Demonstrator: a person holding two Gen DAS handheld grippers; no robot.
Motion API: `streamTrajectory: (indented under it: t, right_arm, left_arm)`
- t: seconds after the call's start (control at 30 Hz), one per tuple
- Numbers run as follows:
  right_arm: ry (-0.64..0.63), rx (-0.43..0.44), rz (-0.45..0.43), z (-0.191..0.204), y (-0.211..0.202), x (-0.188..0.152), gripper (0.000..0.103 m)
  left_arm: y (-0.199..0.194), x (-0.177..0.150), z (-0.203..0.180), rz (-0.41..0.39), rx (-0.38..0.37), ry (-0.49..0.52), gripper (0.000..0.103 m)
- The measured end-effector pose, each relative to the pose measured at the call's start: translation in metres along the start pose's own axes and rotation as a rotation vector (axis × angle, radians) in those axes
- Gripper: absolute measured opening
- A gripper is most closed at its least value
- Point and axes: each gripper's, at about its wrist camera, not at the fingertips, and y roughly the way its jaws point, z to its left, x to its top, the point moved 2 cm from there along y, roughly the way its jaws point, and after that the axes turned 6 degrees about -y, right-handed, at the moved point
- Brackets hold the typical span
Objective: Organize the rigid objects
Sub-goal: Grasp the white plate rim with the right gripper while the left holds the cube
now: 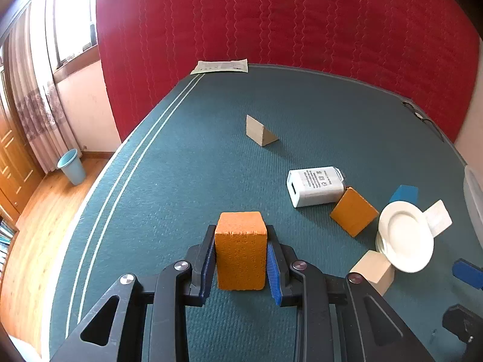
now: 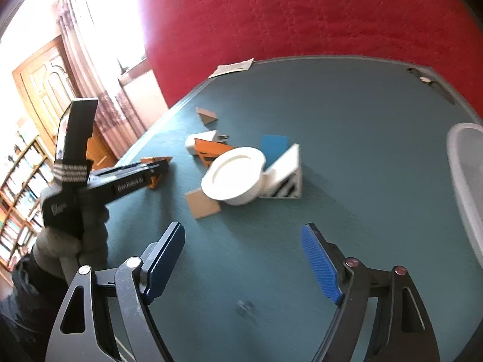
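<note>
My left gripper [image 1: 241, 231] is shut on an upright orange block [image 1: 241, 250]; both blue pads press on its sides, low over the green table [image 1: 181, 166]. From the right wrist, the same left gripper [image 2: 151, 175] and orange block [image 2: 157, 167] show at the left, with a gloved hand [image 2: 75, 235] on the handle. My right gripper [image 2: 241, 227] stands open over bare green cloth with nothing between its fingers. Ahead of it lie stacked white plates [image 2: 232, 175], a tan cube [image 2: 202, 202], a second orange block [image 2: 211, 150], a blue block [image 2: 274, 146] and a white holder [image 2: 286, 175].
A tan wedge [image 1: 261, 131] stands mid-table, and a white box [image 1: 314, 185] lies beside the second orange block [image 1: 353, 211]. A pale tub [image 2: 465, 181] sits at the right edge. A paper [image 1: 222, 66] lies at the far edge against the red mattress.
</note>
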Motion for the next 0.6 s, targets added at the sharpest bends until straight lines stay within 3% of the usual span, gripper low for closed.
streamTrajectory:
  t: [0.37, 0.6]
  right_arm:
    - [-0.032, 0.003, 0.018, 0.019, 0.038, 0.034, 0.072]
    - [-0.050, -0.055, 0.066, 0.022, 0.068, 0.039, 0.063]
  left_arm:
    - [-0.001, -0.003, 0.008, 0.006, -0.001, -0.027, 0.031]
    - [0.000, -0.003, 0.011, 0.011, -0.003, -0.045, 0.031]
